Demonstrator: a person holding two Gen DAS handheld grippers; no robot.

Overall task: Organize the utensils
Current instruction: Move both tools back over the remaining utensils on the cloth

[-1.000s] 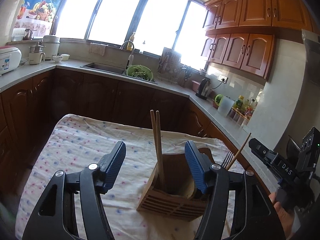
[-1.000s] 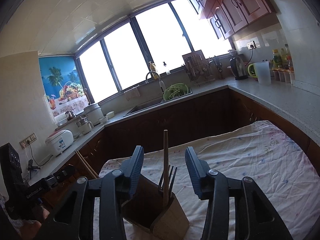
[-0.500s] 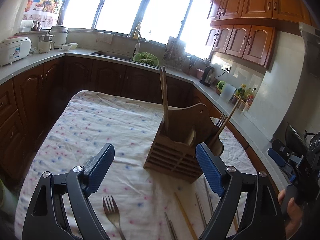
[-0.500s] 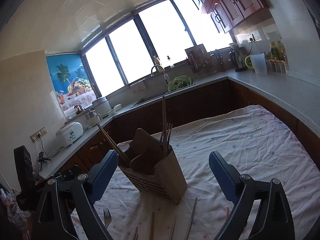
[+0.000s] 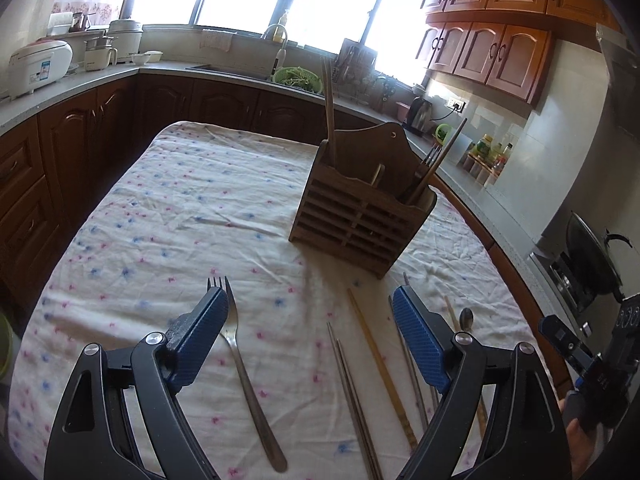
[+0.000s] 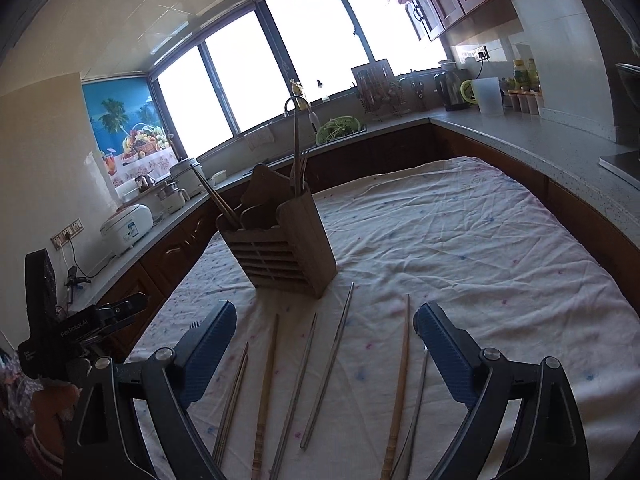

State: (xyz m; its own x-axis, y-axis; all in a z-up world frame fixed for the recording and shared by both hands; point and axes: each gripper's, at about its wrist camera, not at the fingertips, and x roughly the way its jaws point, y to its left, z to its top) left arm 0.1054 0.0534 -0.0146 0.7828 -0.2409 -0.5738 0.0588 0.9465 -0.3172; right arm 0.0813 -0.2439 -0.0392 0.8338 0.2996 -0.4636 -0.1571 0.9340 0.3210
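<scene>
On the near side of the wooden caddy (image 5: 360, 216), loose utensils are lying on the cloth-covered tabletop (image 5: 168, 216), awaiting sorting.

Left tool (image 5: 308, 340) is hovering with its jaws spread wide and holding nothing; right tool (image 6: 324, 354) likewise wide and empty. One steel fork (image 5: 244, 376), smooth and slender, is lying just below the left tool's left finger, tines toward the caddy, long axis running caddy-to-tool; the left hand appears nearer to it. Paired metal chopsticks (image 5: 352, 396), a ridged bamboo chopstick (image 5: 380, 364) and a small spoon (image 5: 466, 318) are lying roughly parallel, nearer the right tool. The slatted caddy is already holding upright chopsticks (image 5: 330, 116) and a fork.
</scene>
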